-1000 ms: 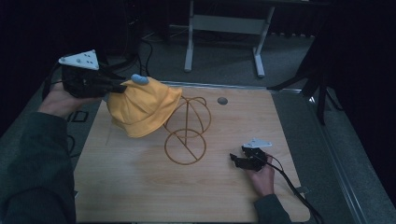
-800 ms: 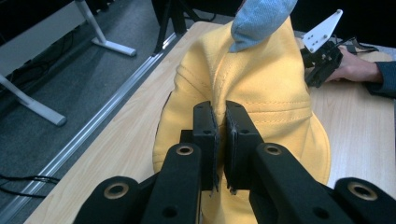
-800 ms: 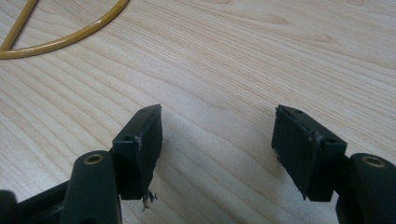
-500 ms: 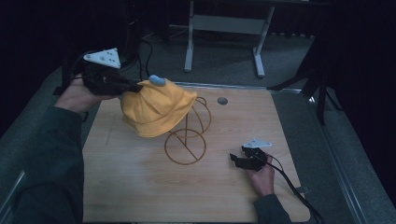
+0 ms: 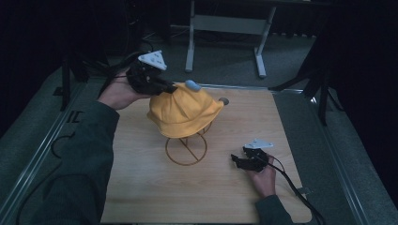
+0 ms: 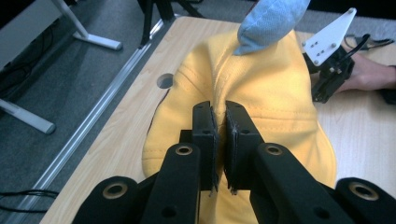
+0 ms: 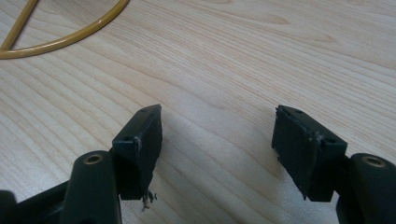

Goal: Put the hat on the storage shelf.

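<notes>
A yellow hat (image 5: 184, 111) with a pale blue knob (image 5: 192, 85) on top sits over a gold wire stand (image 5: 186, 151) at the middle of the wooden table (image 5: 141, 187). At the hat's far left side, my left gripper (image 5: 169, 87) is shut on the fabric. In the left gripper view the jaws pinch a fold of the hat (image 6: 271, 93) at my left gripper (image 6: 219, 122). My right gripper (image 5: 237, 162) rests on the table right of the stand, open and holding nothing. In the right gripper view my right gripper (image 7: 217, 133) shows bare wood between its jaws, with the stand's base ring (image 7: 70, 39) ahead.
A small round hole (image 5: 224, 101) lies in the table behind the hat. A grey metal frame (image 5: 225, 23) stands on the floor beyond the table. Metal rails (image 5: 42, 145) run along the table's sides. A cable (image 5: 293, 187) trails from the right gripper.
My left gripper has carried the hat to the right and lowered it over the wire stand. The right gripper has stayed put.
</notes>
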Tool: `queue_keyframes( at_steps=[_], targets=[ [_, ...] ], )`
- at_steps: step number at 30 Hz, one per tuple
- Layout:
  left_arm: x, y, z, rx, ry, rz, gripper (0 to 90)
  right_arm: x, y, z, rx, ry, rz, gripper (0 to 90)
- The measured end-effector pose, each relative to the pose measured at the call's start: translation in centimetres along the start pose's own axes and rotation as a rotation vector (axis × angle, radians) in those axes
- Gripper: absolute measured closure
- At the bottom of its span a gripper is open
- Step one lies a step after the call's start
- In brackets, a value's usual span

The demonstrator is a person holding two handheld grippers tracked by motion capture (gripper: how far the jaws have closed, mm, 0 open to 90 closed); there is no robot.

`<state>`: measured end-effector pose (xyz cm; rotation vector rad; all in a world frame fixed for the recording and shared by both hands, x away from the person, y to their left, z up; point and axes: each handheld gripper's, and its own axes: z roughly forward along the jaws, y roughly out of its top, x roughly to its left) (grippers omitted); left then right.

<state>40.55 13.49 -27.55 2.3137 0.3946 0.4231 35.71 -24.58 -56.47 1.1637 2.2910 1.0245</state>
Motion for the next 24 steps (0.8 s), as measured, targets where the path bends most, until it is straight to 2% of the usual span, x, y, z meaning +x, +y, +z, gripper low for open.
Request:
queue_keyframes(
  at_steps=[5, 7, 8, 12, 15, 16, 19, 21, 24],
  targets=[
    [-1.2, 1.9, 2.0, 0.025, -0.003, 0.036, 83.9, 0.0, 0.0, 0.0, -0.001, -0.001, -0.002, 33.3],
    [-1.8, 2.4, 3.0, 0.037, 0.015, 0.049, 83.6, 0.0, 0.0, 0.0, 0.0, 0.0, 0.0, 33.3],
    [-2.0, 2.7, 3.5, 0.056, 0.011, 0.058, 83.5, 0.0, 0.0, 0.0, -0.002, -0.001, -0.003, 33.3],
    [-2.7, 3.0, 5.0, 0.075, -0.003, 0.071, 83.1, 0.0, 0.0, 0.0, 0.0, 0.0, -0.001, 33.1],
    [-2.6, 2.9, 4.9, 0.074, 0.001, 0.057, 81.6, 0.0, 0.0, 0.0, 0.0, 0.001, -0.001, 33.0],
    [-2.5, 2.9, 4.7, 0.054, 0.001, 0.046, 78.5, 0.0, 0.0, 0.0, 0.0, 0.001, -0.001, 33.0],
    [-2.4, 2.9, 3.5, -0.016, 0.04, 0.031, 50.1, 0.0, 0.0, 0.0, 0.001, 0.002, -0.001, 32.9],
    [-2.0, 2.9, 2.5, -0.047, 0.044, -0.003, 40.6, 0.0, 0.0, 0.0, 0.001, 0.002, -0.001, 32.9],
    [-1.4, 2.4, 1.1, -0.101, 0.045, -0.051, 37.9, 0.0, 0.0, 0.0, -0.001, 0.002, -0.005, 32.9]
  ],
)
